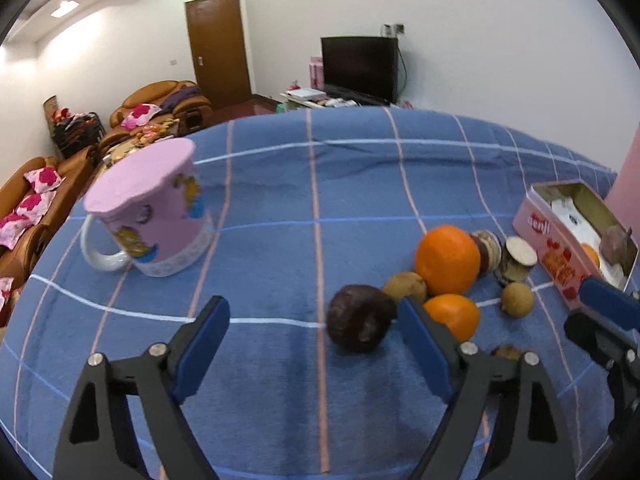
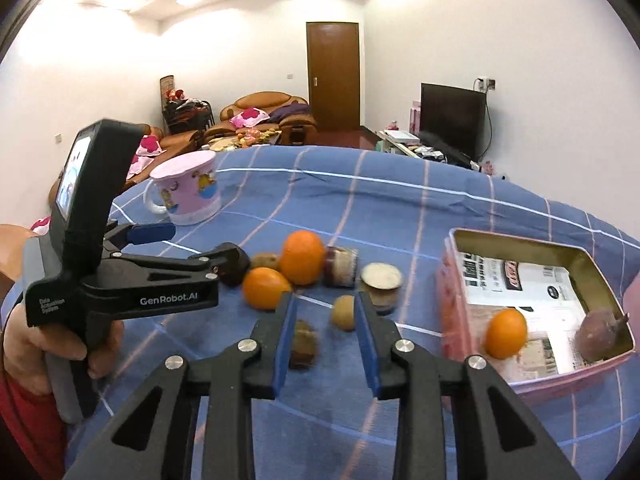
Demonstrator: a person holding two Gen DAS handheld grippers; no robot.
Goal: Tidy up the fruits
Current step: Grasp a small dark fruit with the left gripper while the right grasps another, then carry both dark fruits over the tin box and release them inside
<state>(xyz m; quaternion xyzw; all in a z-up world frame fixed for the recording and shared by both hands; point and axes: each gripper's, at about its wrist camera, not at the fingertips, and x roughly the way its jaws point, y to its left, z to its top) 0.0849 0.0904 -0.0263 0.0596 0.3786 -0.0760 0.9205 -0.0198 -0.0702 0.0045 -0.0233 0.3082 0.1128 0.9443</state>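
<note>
— Fruits (image 1: 404,286) first: where do we find them?

— Most sit clustered on the cloth-covered worktop (image 1: 280,208), lower right in the left wrist view: a large orange (image 1: 447,260), a small orange (image 1: 454,316), some small brown ones. Two already lie in the pink box (image 1: 548,248) at the right edge.

— And our tools?

— Our left tool (image 1: 312,304) stands wide apart, with the dark round fruit (image 1: 360,322) between its fingers, close against the right one and not clamped. Our right tool (image 2: 325,300) is narrowly apart and, as far as we can tell, holds nothing; a small brown piece (image 2: 304,344) lies on the cloth beneath its gap.

— How will the dark one handle?

— We judge it light, with a firm rind, and round enough to roll. We'd take it across its widest middle and squeeze gently.
</note>
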